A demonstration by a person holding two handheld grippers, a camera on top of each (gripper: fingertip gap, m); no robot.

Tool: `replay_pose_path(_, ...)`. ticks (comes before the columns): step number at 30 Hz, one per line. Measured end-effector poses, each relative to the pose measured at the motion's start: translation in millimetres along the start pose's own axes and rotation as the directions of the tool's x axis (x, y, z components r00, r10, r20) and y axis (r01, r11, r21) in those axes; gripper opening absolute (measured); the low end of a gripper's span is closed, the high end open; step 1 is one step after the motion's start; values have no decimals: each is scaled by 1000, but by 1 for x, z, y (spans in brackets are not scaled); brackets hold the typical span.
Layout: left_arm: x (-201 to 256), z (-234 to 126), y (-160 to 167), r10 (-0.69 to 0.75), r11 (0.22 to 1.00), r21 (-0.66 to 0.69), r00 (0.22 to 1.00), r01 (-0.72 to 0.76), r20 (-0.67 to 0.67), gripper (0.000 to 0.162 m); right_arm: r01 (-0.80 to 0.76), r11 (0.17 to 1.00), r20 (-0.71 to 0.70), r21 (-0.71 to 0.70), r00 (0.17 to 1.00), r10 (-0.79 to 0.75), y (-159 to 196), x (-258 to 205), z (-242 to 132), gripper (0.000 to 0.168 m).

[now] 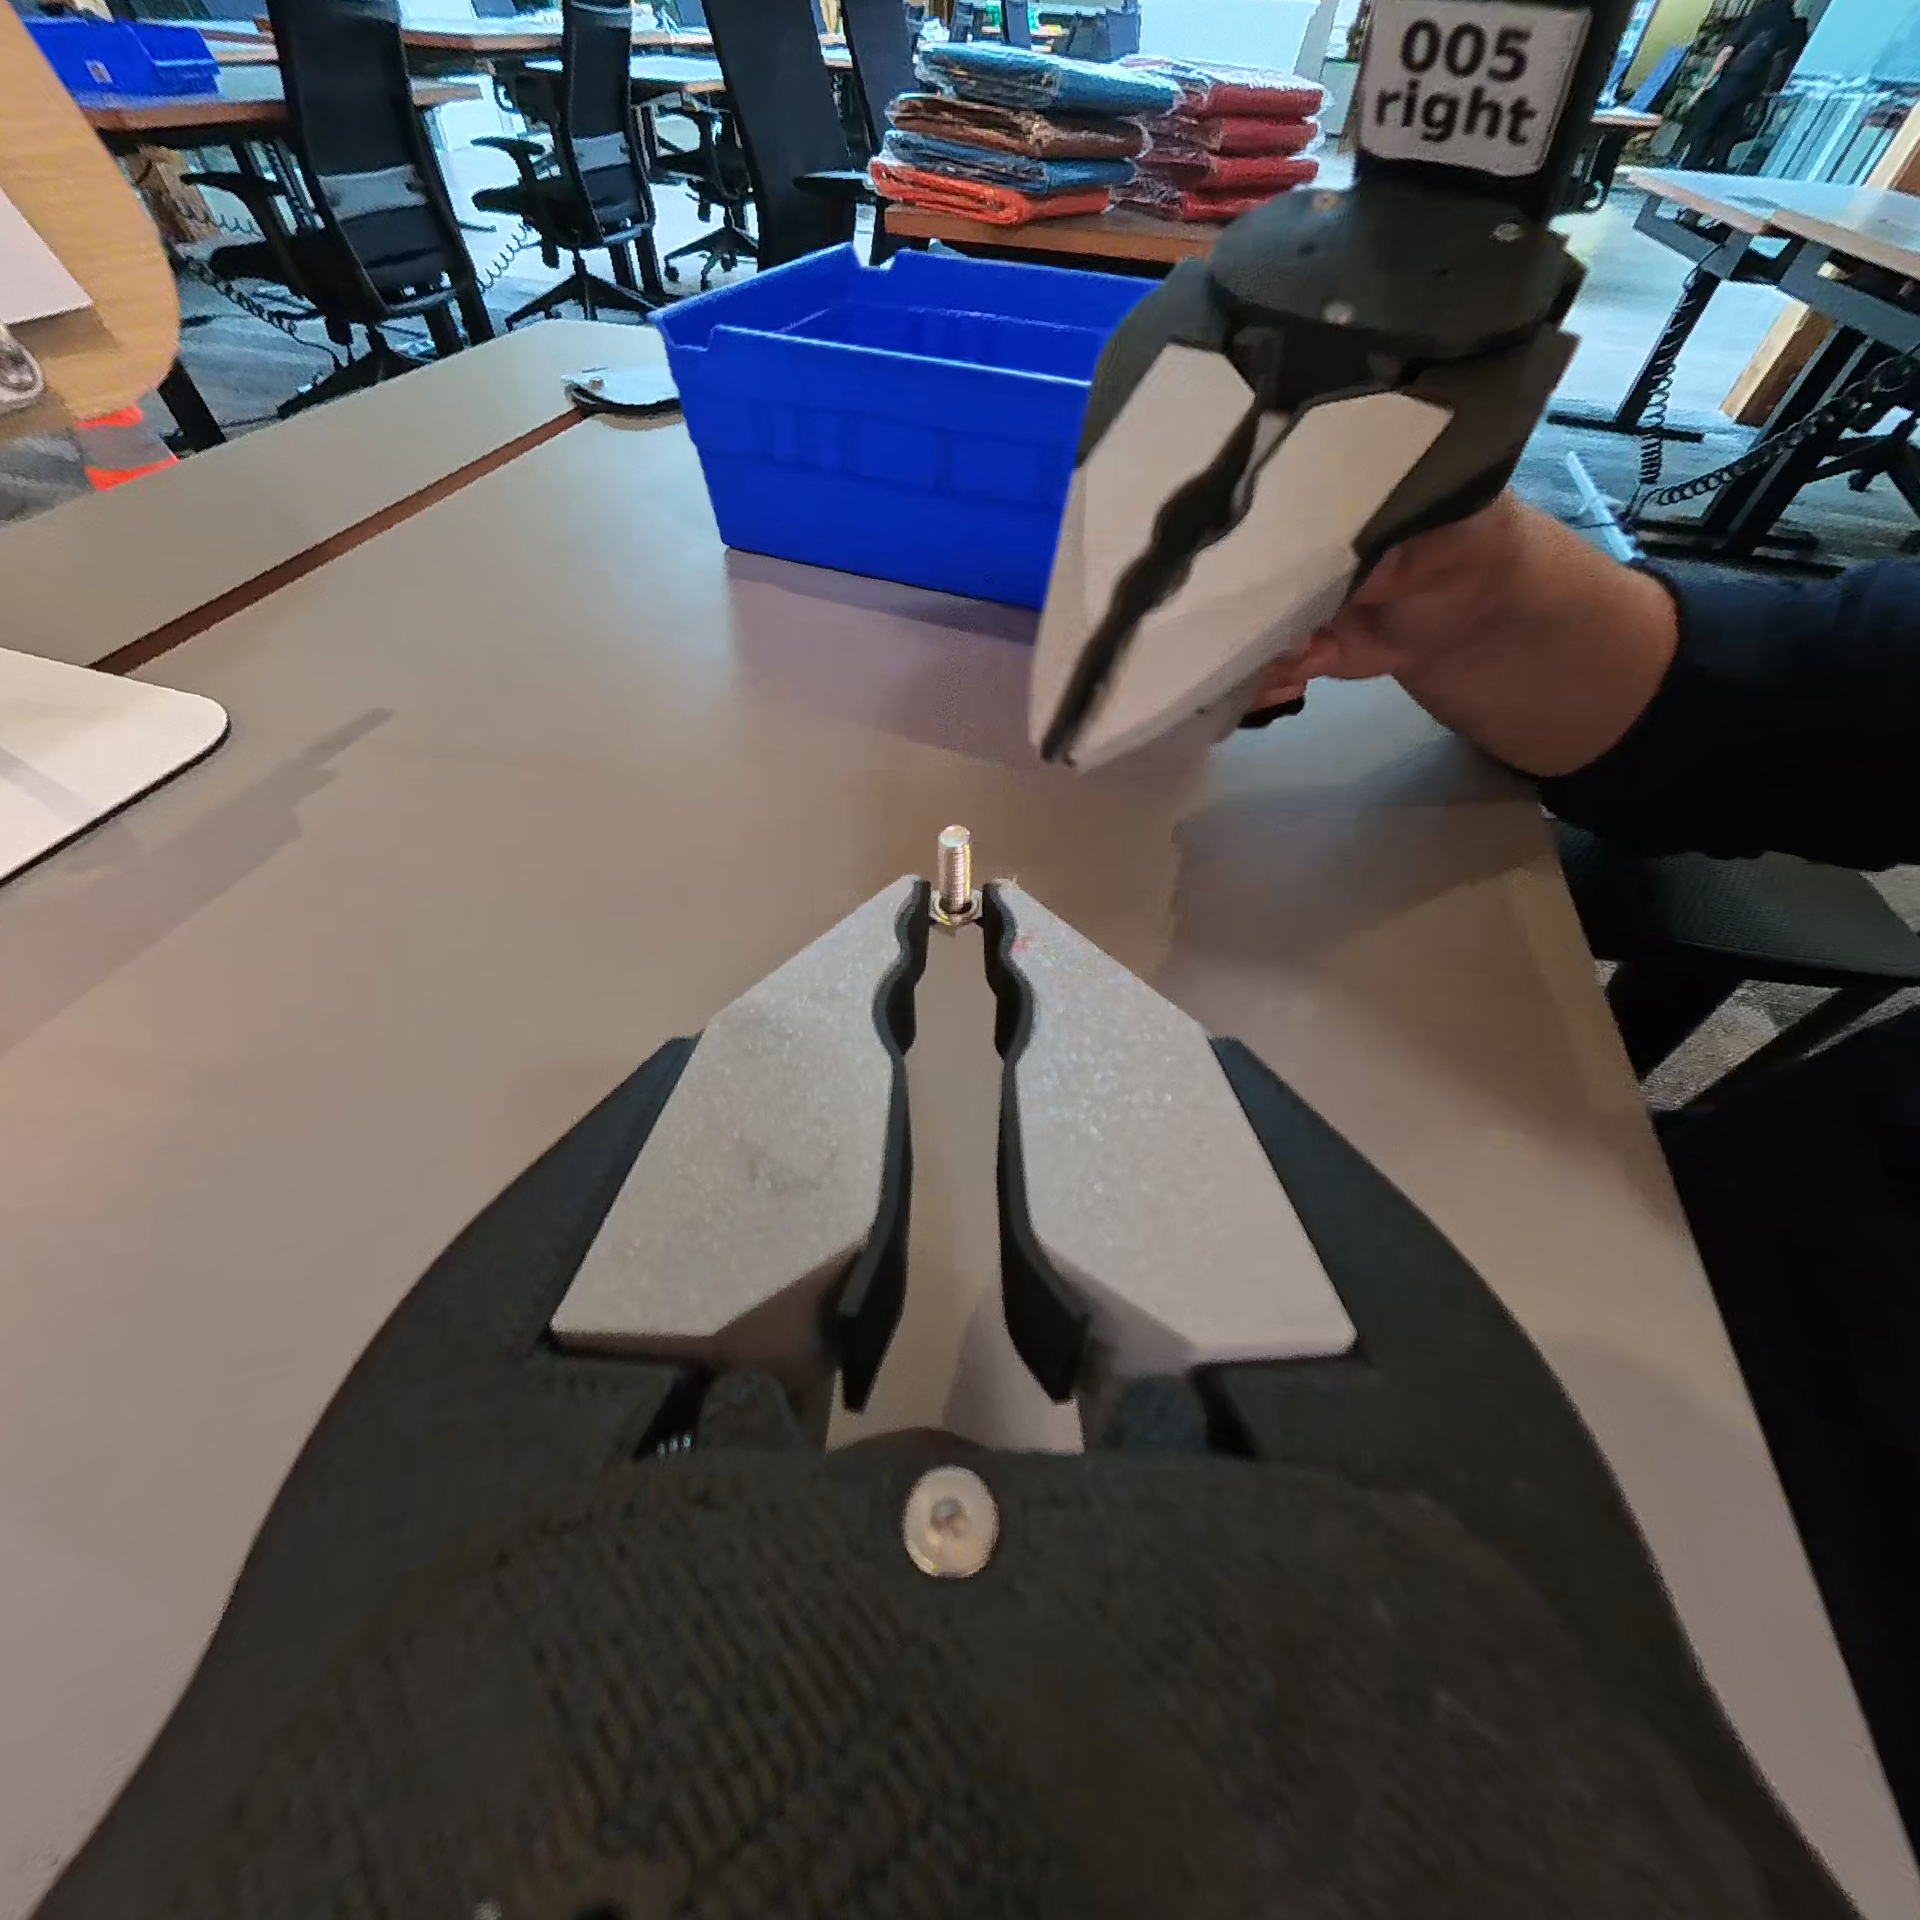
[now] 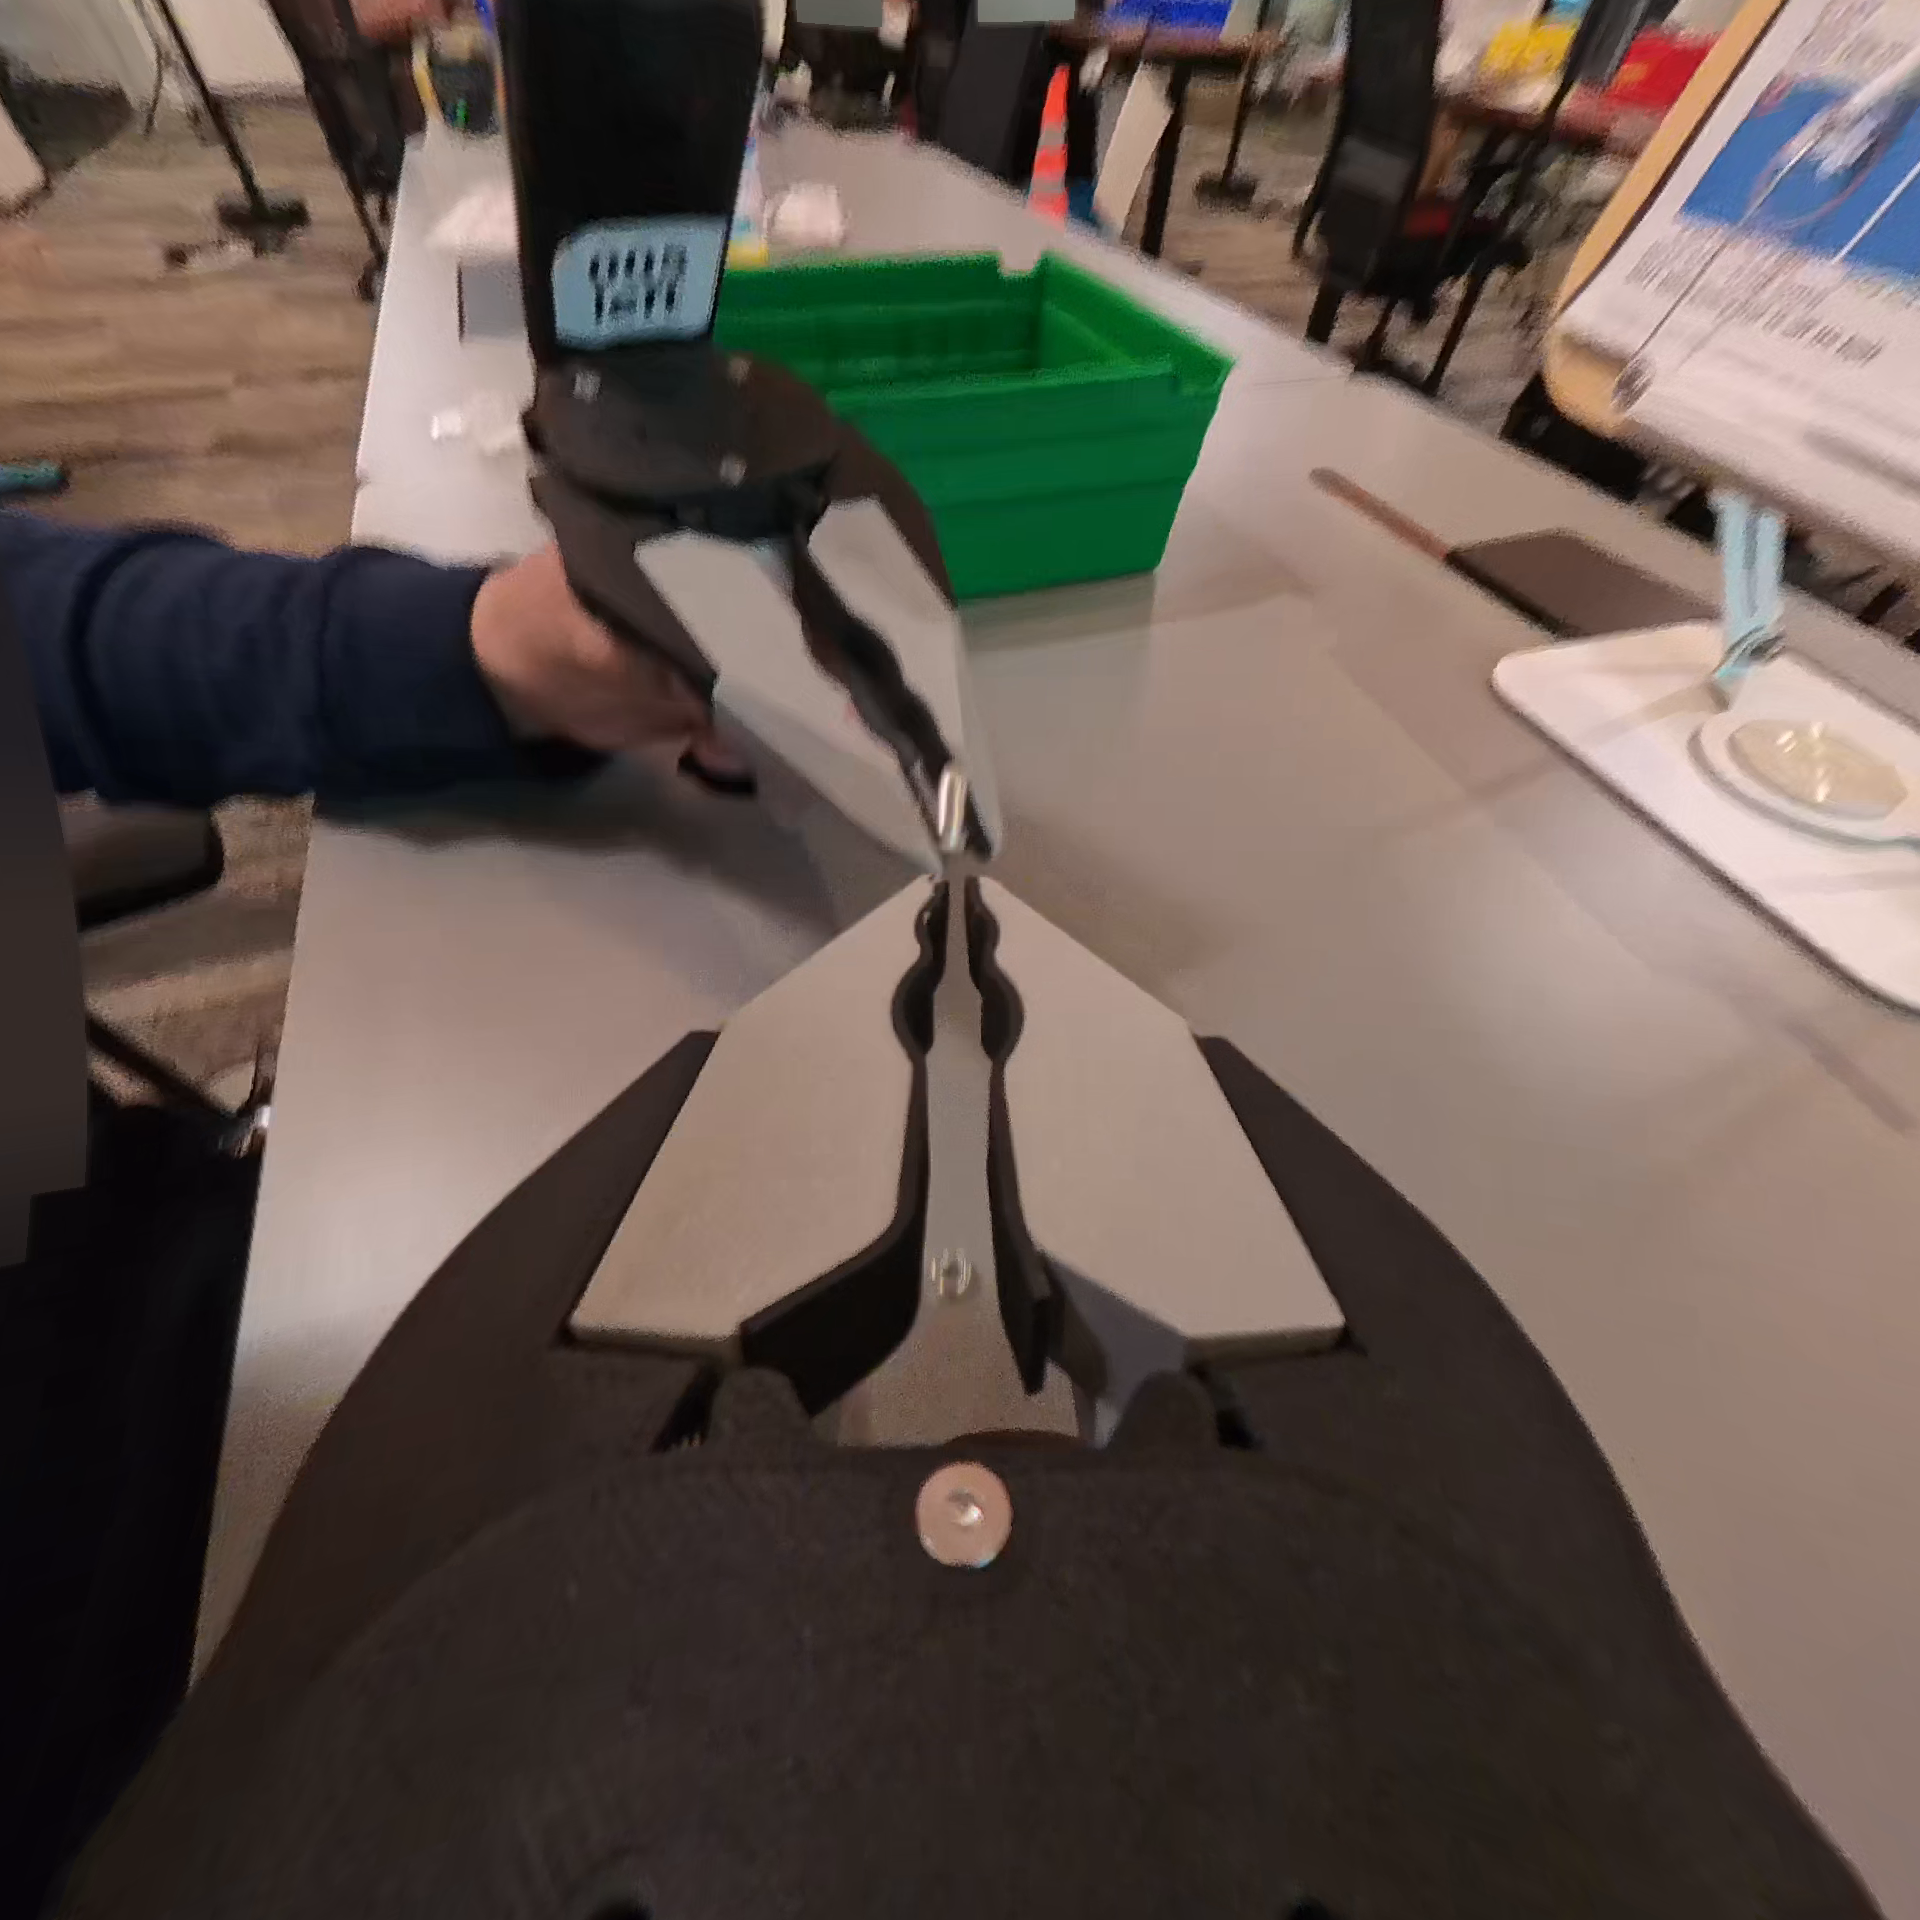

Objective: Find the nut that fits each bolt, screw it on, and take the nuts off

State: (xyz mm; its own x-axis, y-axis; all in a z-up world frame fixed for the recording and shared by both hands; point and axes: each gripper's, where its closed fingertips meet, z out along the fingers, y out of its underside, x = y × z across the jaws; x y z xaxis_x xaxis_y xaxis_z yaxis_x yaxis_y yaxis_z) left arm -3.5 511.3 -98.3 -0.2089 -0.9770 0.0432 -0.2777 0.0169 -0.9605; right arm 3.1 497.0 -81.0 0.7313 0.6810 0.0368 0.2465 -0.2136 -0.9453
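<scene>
One short silver threaded bolt (image 1: 953, 860) stands upright in your left tongs (image 1: 954, 906), pinched at its head end, possibly on a small hex nut there. Your right tongs (image 1: 1062, 740) hang empty and pressed together just above. Come down off-axis and you'll knock the bolt askew onto the grey counter (image 1: 520, 831).

hand-held gripper (image 1: 954, 902): black body | grey fingers, wavy black pads | silver screw | navy sleeve (image 1: 1787, 717)

Blue bin (image 1: 894, 457), green bin (image 2: 997, 416), grey table (image 1: 520, 831), silvery bolt (image 1: 953, 857), seemingly light-blue stand (image 2: 1751, 592)
</scene>
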Motion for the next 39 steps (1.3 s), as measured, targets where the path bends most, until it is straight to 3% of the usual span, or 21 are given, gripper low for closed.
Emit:
replay_pose_path(4, -2, 3, 5, -18, 1000, -3, 1000, 18, -7, 8, 19, 967, 3, -252, 1000, -19, 58, 2, -7, 8)
replay_pose_path(10, -3, 9, 11, -3, 1000, -22, 1000, 3, -1, 8, -26, 918, -49, -397, 999, 7, 99, 3, -11, 10)
replay_pose_path(17, -7, 9, 12, -24, 999, -21, 1000, 24, 10, 8, -238, 914, -183, -329, 965, 186, 99, -6, -12, 16)
replay_pose_path(21, -6, 9, 12, -24, 999, -24, 1000, 25, 8, 8, -230, 906, -270, -355, 953, 137, 106, 0, -14, 16)
replay_pose_path(39, -7, 7, 10, -15, 1000, -24, 1000, 16, 25, 8, -250, 896, -317, -368, 939, 131, 112, 3, -4, 7)
